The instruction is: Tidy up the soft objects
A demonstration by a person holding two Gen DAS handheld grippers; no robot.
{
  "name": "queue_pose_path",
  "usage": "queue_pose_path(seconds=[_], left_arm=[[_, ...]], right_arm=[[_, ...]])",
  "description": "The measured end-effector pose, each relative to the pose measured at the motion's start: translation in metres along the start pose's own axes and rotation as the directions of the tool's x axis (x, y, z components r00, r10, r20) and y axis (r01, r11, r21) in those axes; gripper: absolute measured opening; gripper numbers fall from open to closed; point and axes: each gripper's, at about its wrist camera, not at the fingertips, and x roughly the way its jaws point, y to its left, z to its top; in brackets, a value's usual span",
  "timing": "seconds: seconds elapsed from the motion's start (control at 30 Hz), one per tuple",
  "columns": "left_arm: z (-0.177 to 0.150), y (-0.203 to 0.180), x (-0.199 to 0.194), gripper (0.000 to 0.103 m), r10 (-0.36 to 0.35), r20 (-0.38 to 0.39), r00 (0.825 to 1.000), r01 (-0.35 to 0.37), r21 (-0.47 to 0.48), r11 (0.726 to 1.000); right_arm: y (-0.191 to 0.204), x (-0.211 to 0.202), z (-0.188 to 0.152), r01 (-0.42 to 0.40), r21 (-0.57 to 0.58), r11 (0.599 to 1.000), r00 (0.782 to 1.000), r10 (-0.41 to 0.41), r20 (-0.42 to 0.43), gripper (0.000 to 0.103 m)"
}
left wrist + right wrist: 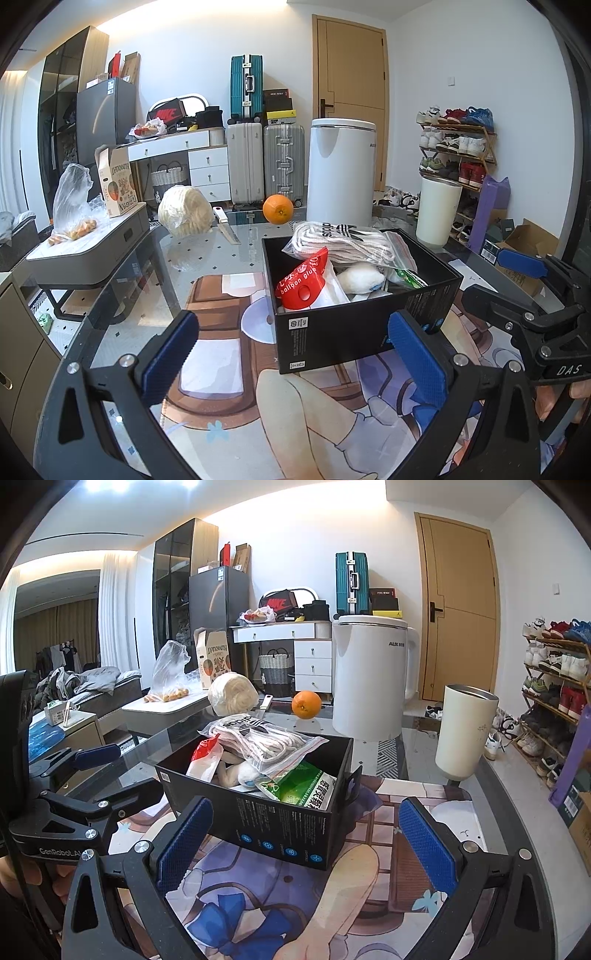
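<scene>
A black cardboard box [332, 332] stands on the printed mat; it also shows in the right wrist view [280, 827]. It holds a clear adidas bag of white laces [343, 240], a red balloon glue pack [303, 284], a white plush piece [362, 277] and a green packet [310, 790]. My left gripper [295, 362] is open and empty, just in front of the box. My right gripper [306, 845] is open and empty, also just short of the box; it shows at the right edge of the left wrist view [524, 280].
On the glass table [229, 254] behind the box are an orange [277, 209], a wrapped cabbage [184, 216], a knife [226, 225], a white appliance [341, 173] and a cream tumbler [466, 731]. A side table with a fruit bag [74, 206] stands left.
</scene>
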Motion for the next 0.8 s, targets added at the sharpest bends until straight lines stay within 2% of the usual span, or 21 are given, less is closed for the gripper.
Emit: queue_pose_path(seconds=[0.8], left_arm=[[0.0023, 0.0008, -0.0018, 0.103, 0.004, 0.006, 1.000, -0.004, 0.004, 1.000]], right_arm=[[0.0005, -0.0001, -0.0003, 0.000, -0.001, 1.000, 1.000, 0.000, 0.001, 0.102]])
